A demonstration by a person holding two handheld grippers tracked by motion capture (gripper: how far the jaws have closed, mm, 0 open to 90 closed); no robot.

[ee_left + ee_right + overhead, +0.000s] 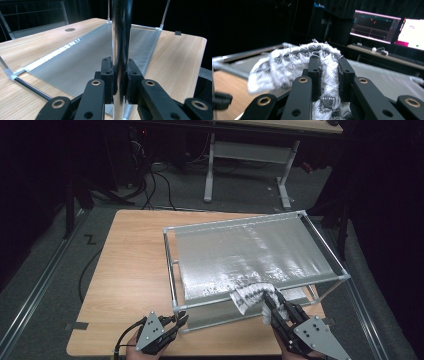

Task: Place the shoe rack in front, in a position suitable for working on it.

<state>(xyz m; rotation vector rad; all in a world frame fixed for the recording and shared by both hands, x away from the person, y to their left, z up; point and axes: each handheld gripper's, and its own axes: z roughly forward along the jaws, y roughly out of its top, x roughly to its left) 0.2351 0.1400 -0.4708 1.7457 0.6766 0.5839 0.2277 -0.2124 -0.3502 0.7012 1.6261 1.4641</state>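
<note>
One white cloth (287,62) with grey zigzag pattern, crumpled, frayed at edge.

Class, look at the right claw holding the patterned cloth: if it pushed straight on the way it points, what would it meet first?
Probably the silver sheet stretched on the rack: the right claw, shut on the cloth, points across it. Depth is unclear.
</note>
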